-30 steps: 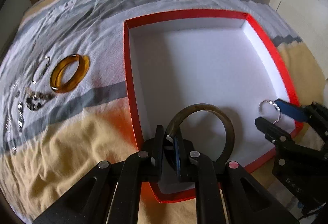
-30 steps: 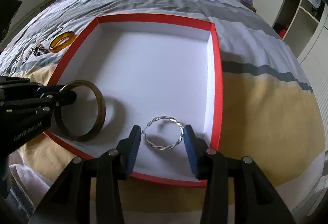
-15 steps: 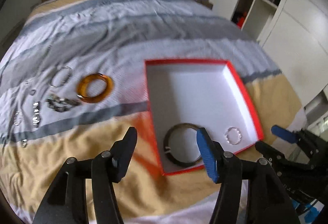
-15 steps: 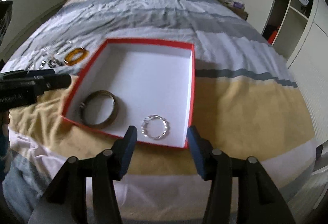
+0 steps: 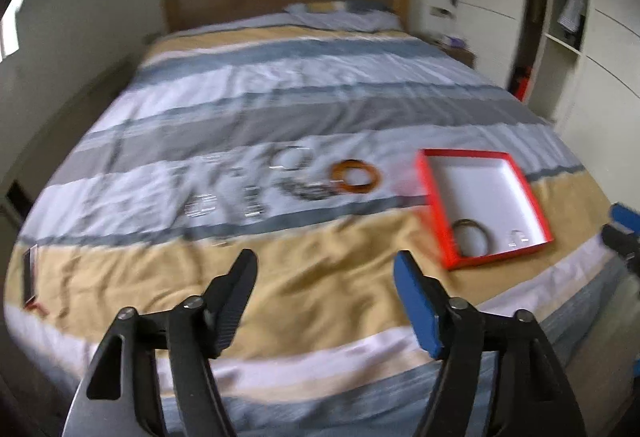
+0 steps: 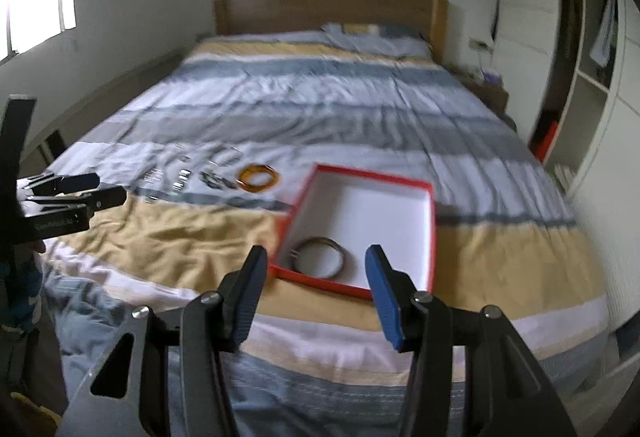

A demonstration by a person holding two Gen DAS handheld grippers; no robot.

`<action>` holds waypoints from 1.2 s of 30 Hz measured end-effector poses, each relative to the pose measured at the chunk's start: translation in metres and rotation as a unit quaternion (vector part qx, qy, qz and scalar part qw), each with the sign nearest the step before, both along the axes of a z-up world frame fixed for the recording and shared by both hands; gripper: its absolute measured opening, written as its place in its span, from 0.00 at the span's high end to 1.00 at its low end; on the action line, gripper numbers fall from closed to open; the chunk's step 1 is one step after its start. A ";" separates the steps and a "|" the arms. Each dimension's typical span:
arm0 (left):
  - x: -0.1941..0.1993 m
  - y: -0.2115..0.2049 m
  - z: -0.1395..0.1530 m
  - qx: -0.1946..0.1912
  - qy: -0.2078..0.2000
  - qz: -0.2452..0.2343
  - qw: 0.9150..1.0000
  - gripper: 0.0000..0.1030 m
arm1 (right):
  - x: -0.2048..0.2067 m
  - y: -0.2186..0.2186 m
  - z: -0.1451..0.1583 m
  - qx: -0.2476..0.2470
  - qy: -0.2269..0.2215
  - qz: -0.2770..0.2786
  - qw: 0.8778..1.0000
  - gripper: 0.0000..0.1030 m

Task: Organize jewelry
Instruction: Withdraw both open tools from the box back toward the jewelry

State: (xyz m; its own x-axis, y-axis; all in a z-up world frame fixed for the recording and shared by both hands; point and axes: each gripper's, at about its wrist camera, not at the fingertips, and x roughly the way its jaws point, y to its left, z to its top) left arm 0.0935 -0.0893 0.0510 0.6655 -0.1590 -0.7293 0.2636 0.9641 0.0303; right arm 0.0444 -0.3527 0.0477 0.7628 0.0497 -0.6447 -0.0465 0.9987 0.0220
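Both grippers, left [image 5: 324,269] and right [image 6: 316,265], jaws spread, empty; left's have just been opening. Translucent amber plastic bangle [image 5: 355,177], right of centre on the striped bed [image 5: 320,109], beside the red-walled white tray [image 5: 434,197]: probably light, rigid, slick. Pinch across its band.

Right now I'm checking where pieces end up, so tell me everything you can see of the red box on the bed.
The red box is a shallow open tray, seemingly cardboard, with red walls and a white floor. It lies flat on the striped bedspread, near the bed's foot. Inside, by its near edge, lie a dark bangle and a small silver bracelet. Nothing else touches it.
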 end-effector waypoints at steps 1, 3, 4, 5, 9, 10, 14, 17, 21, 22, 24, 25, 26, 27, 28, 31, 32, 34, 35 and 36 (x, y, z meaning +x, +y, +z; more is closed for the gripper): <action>-0.006 0.015 0.002 0.001 -0.003 0.012 1.000 0.29 | -0.007 0.009 0.007 -0.001 -0.009 0.008 1.000 0.52; -0.017 0.045 0.008 0.003 -0.012 0.034 0.999 0.29 | -0.017 0.019 0.015 -0.002 -0.019 0.019 1.000 0.52; -0.024 0.060 0.012 0.006 -0.018 0.047 0.999 0.29 | -0.024 0.026 0.020 -0.001 -0.026 0.024 0.999 0.52; -0.030 0.071 0.015 0.008 -0.024 0.056 0.998 0.29 | -0.029 0.031 0.024 0.002 -0.031 0.028 0.999 0.52; -0.060 0.119 0.040 0.014 -0.068 0.100 0.992 0.29 | -0.048 0.046 0.041 0.008 -0.054 0.039 0.998 0.52; -0.067 0.127 0.047 0.014 -0.080 0.108 0.991 0.29 | -0.052 0.050 0.045 0.007 -0.060 0.043 0.997 0.52; -0.083 0.145 0.068 0.011 -0.107 0.125 0.986 0.29 | -0.065 0.062 0.063 0.006 -0.083 0.055 0.995 0.52; -0.085 0.150 0.078 0.015 -0.109 0.129 0.986 0.28 | -0.068 0.069 0.073 0.007 -0.096 0.062 0.993 0.52; -0.078 0.152 0.077 0.010 -0.110 0.128 0.986 0.23 | -0.063 0.078 0.076 0.005 -0.098 0.070 0.993 0.52; -0.074 0.152 0.073 0.011 -0.108 0.130 0.986 0.23 | -0.059 0.080 0.074 0.004 -0.095 0.071 0.993 0.52; -0.065 0.151 0.064 0.009 -0.101 0.129 0.986 0.23 | -0.050 0.081 0.067 0.001 -0.086 0.072 0.994 0.52; -0.059 0.151 0.056 0.008 -0.094 0.129 0.987 0.23 | -0.043 0.082 0.062 0.000 -0.079 0.073 0.994 0.52; -0.055 0.151 0.049 0.007 -0.089 0.128 0.988 0.23 | -0.035 0.083 0.056 0.001 -0.071 0.074 0.995 0.52; -0.047 0.151 0.038 0.008 -0.083 0.129 0.988 0.23 | -0.028 0.083 0.050 0.002 -0.065 0.073 0.995 0.52; -0.042 0.150 0.029 0.010 -0.080 0.131 0.988 0.23 | -0.018 0.083 0.041 0.004 -0.057 0.071 0.996 0.52; -0.019 0.145 -0.004 0.018 -0.064 0.131 0.989 0.24 | 0.017 0.082 0.010 0.013 -0.028 0.056 0.998 0.52; -0.011 0.143 -0.015 0.023 -0.058 0.131 0.989 0.26 | 0.029 0.081 0.000 0.015 -0.018 0.050 0.998 0.52; 0.009 0.135 -0.041 0.033 -0.041 0.125 0.991 0.30 | 0.054 0.080 -0.019 0.021 -0.002 0.036 0.999 0.52; 0.015 0.133 -0.048 0.034 -0.036 0.122 0.991 0.34 | 0.064 0.080 -0.026 0.025 0.004 0.031 0.999 0.52; 0.026 0.129 -0.059 0.037 -0.026 0.118 0.992 0.35 | 0.079 0.080 -0.035 0.029 0.012 0.026 0.999 0.52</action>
